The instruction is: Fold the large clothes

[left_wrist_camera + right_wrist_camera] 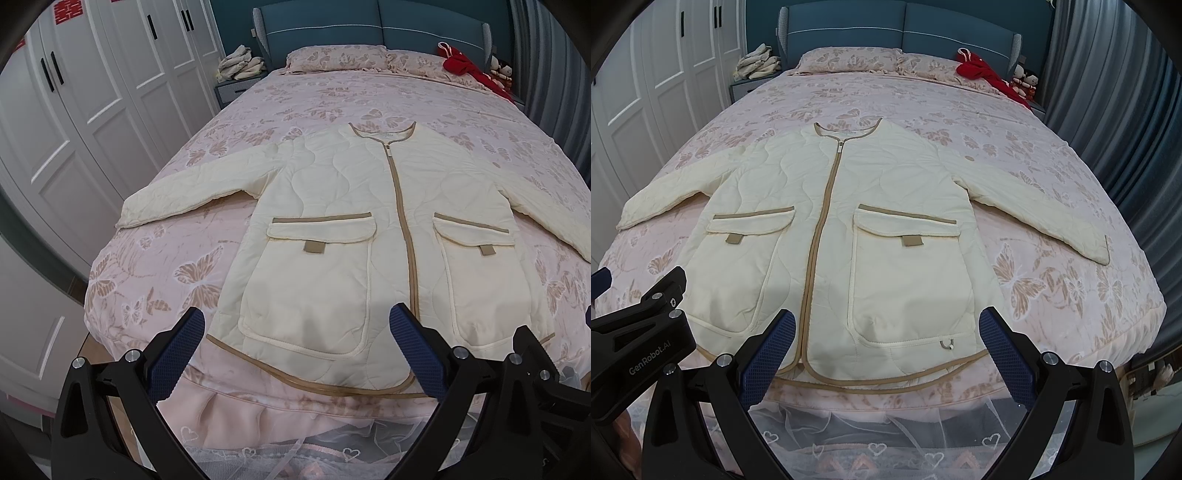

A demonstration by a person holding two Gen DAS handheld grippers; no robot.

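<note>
A cream quilted jacket [332, 206] with tan zip trim and two flap pockets lies flat, front up, on the pink butterfly bedspread [258, 99], sleeves spread out to both sides. It also shows in the right wrist view [827, 206]. My left gripper [297, 345] is open and empty, hovering over the jacket's hem at the left pocket. My right gripper [886, 345] is open and empty above the hem at the right pocket. The left gripper's body [639, 339] shows at the left edge of the right wrist view.
White wardrobe doors [85, 96] stand left of the bed. A nightstand with a pile of beige cloth [242, 64] is at the back left. A red garment [469, 68] and small dolls [1025, 79] lie by the pillows. Grey curtains [1126, 110] hang at right.
</note>
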